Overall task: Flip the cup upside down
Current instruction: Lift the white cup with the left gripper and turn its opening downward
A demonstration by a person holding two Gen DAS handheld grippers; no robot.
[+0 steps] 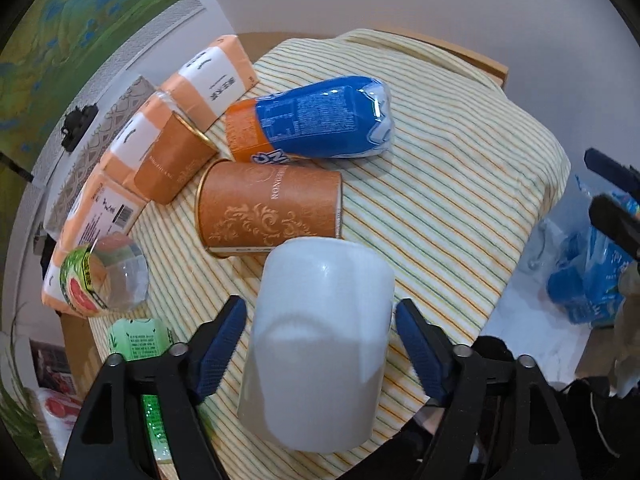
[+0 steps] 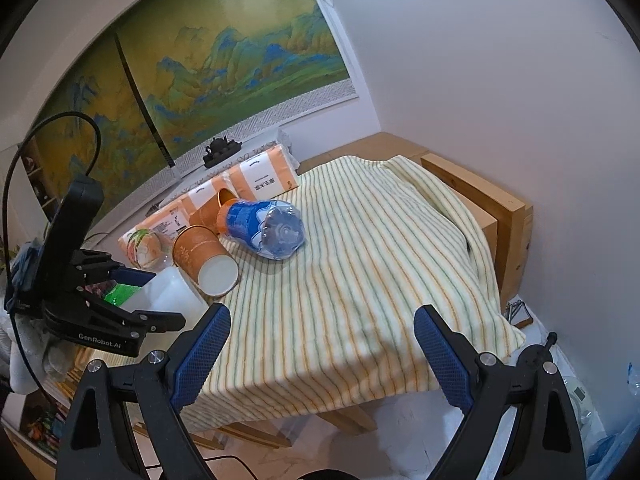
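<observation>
A white cup (image 1: 320, 340) lies between the blue pads of my left gripper (image 1: 320, 340), near the front edge of the striped cloth (image 1: 452, 200). Its closed base points away from the camera. The right pad touches the cup's side, and a small gap shows at the left pad (image 1: 224, 344). In the right wrist view the cup (image 2: 168, 300) sits low at the left, half hidden by the left gripper's body. My right gripper (image 2: 322, 356) is open and empty, hovering over the cloth's front edge, well right of the cup.
Two orange paper cups lie on their sides (image 1: 268, 212) (image 1: 176, 160) just beyond the white cup. A blue and orange plastic pack (image 1: 312, 120) lies behind them. Orange tissue packs (image 1: 216, 80) line the left edge, with a clear cup (image 1: 104, 276) and a green bottle (image 1: 140, 340).
</observation>
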